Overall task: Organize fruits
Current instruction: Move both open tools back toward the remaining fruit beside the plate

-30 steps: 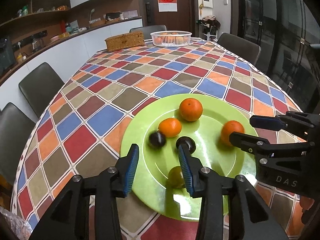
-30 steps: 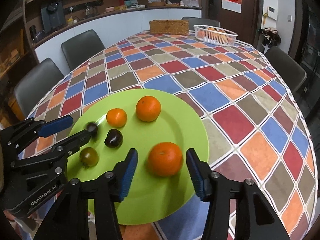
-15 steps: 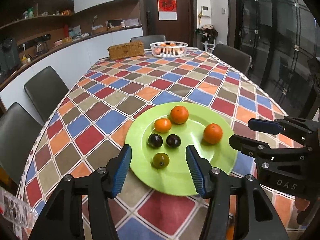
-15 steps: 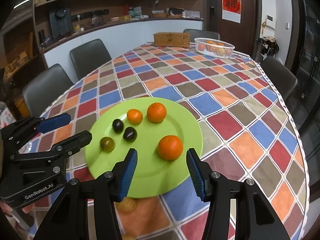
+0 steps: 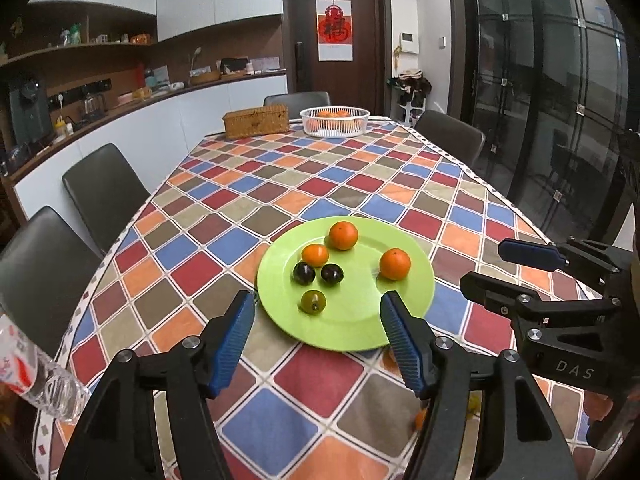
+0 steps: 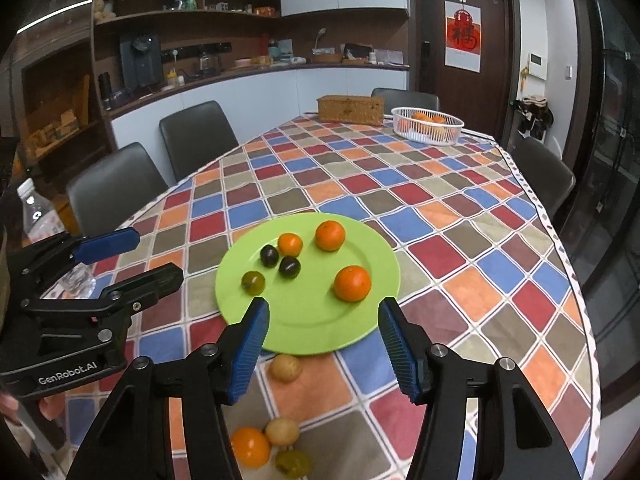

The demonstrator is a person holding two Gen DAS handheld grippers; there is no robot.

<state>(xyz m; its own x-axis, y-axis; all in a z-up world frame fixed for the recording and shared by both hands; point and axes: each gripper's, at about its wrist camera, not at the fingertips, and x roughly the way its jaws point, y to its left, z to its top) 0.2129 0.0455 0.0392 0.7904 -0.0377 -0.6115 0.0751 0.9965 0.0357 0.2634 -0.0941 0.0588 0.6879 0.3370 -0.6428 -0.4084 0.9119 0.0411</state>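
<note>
A green plate (image 5: 404,308) (image 6: 304,328) on the checked tablecloth holds three oranges (image 5: 395,264) (image 6: 352,283), two dark plums (image 5: 332,274) (image 6: 289,267) and a green plum (image 5: 313,301) (image 6: 253,282). My left gripper (image 5: 318,332) hangs above the plate's near rim, jaws opening, nothing between them. My right gripper (image 6: 322,340) hovers over the near rim too, jaws opening and empty. Loose fruit lies on the cloth near me: a pale fruit (image 6: 285,367), another pale one (image 6: 282,432), an orange (image 6: 250,447) and a green one (image 6: 294,463).
A white basket of oranges (image 5: 335,121) (image 6: 427,125) and a wicker box (image 5: 256,121) (image 6: 351,110) stand at the table's far end. Chairs line both sides. A clear water bottle (image 5: 36,384) (image 6: 40,216) stands at the near left edge.
Both grippers have pulled back and risen away from the plate. The left jaws widened a lot, the right a little. A dark plum that was rolling has settled beside the other.
</note>
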